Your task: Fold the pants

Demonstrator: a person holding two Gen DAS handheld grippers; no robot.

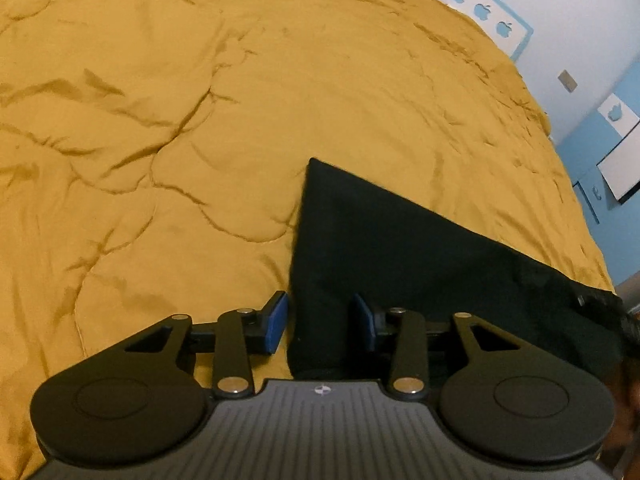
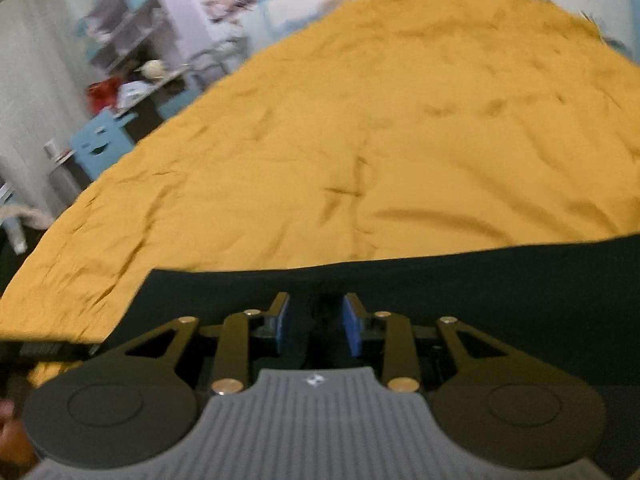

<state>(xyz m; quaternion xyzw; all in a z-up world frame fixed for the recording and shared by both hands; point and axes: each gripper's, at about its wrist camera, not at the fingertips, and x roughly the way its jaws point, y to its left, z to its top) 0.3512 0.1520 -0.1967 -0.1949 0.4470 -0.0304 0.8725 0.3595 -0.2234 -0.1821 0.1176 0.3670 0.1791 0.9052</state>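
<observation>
Ribbed grey housing and two black round hinge discs fill the bottom of the left wrist view, and above them the left hand-held gripper point(image 1: 320, 326) stands with its blue-padded fingers point(image 1: 275, 328) wide apart. The left pad is over bare bedspread; the right pad sits over the black pants point(image 1: 400, 256), and a fold of the cloth lies in the gap between them without being pinched.

A mustard-yellow quilted bedspread point(image 1: 200, 120) covers the bed and takes up most of the frame, creased all over. In the upper right, a white wall carries a blue-edged strip with apple cutouts point(image 1: 482, 10), and a light switch plate point(image 1: 567, 80) is lower down.

The pants lie in the lower middle to lower right. One corner points toward the centre of the frame, and the long axis runs from there down to the right edge.

In the blurred right wrist view, cluttered shelves point(image 2: 120, 12) and a blue chair point(image 2: 100, 146) fill the upper left. The pants point(image 2: 500, 292) form a dark band across the lower frame, long axis left to right, on the bedspread point(image 2: 400, 120). The right hand-held gripper point(image 2: 316, 324) is over them, fingers parted, with dark cloth between the pads; I cannot tell whether it grips.
</observation>
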